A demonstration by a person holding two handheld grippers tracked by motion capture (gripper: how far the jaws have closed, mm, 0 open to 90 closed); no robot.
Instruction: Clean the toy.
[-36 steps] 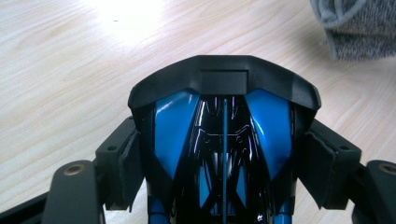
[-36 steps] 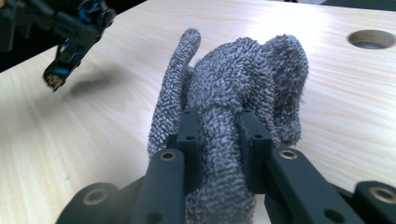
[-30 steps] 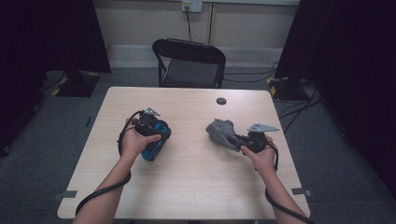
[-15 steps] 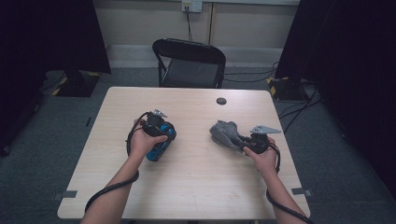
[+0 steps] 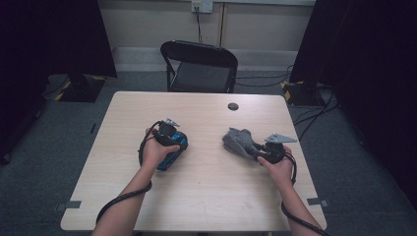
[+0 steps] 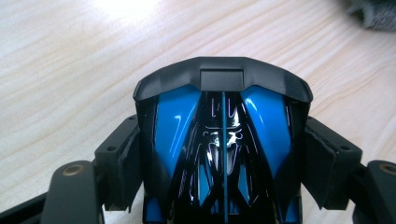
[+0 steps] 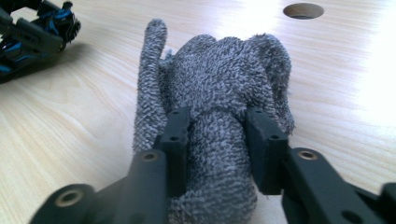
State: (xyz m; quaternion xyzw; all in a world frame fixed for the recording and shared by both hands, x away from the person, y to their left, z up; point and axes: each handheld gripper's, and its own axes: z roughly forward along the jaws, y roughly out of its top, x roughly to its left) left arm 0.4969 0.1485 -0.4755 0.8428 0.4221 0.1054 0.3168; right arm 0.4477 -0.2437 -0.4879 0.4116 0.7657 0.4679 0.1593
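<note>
A blue and black toy car [image 6: 222,140] sits between the pads of my left gripper [image 6: 224,163], which press on its two sides. From above, the car [image 5: 174,151] is low over the table's left half, in the left gripper [image 5: 172,140]. A crumpled grey terry cloth [image 7: 219,79] lies on the table's right half. My right gripper [image 7: 219,140] has a fold of it between the pads. Those jaws have just been opening, and the pads still touch the cloth. From above, the right gripper [image 5: 255,150] lies level behind the cloth [image 5: 238,140].
The wooden table [image 5: 206,196] has a round cable hole [image 5: 233,106] near its far edge. A black folding chair [image 5: 201,69] stands beyond it. Dark curtains hang at both sides, and cables lie on the floor at the right. The cloth's edge [image 6: 373,11] is near the car.
My left hand has shifted a little to the right and lower with the toy car. The right hand and the cloth have stayed in place.
</note>
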